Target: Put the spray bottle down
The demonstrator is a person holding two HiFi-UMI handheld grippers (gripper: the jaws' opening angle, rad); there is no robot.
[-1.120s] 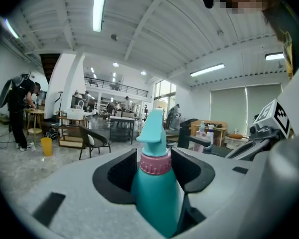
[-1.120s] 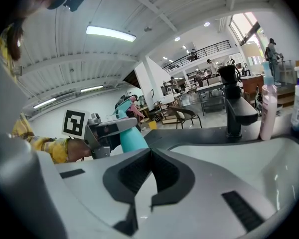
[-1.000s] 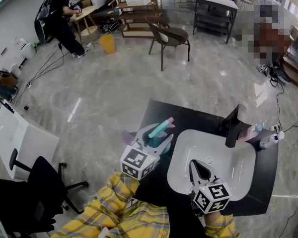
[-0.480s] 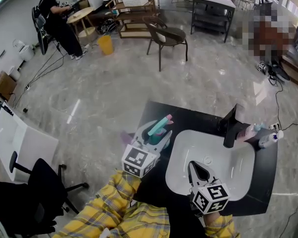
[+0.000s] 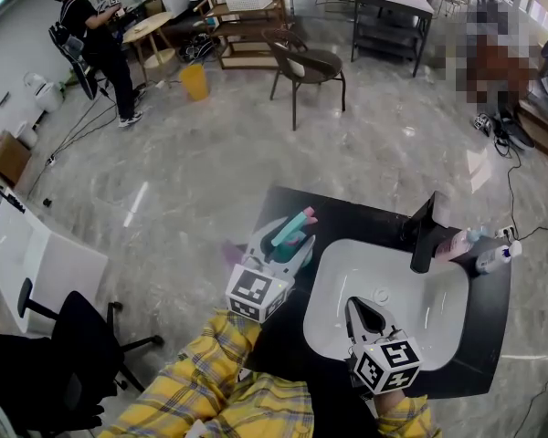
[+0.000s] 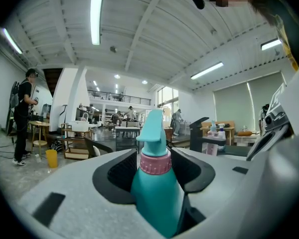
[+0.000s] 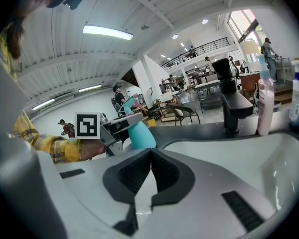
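Head view: the left tongs [image 5: 288, 245] grip the teal spray bottle [image 5: 292, 229] over the black desk's [image 5: 347, 213] left edge, left of the white sink [image 5: 420, 286]. The right tongs [image 5: 365, 308] hang over the sink. Left gripper view: jaws clamp the bottle's body. Right gripper view: jaws closed together, empty.

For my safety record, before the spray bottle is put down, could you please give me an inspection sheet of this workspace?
Surface: black countertop with a white sink.
Job's things: teal spray bottle, held at the countertop's left edge.
Clutter: pink bottle and white bottle beside the black faucet.
Grippers: left gripper closed on the bottle; right gripper shut, empty, over the sink.
Cables: cable on the floor, right of the countertop.
Surroundings: chair, yellow bucket, standing person.
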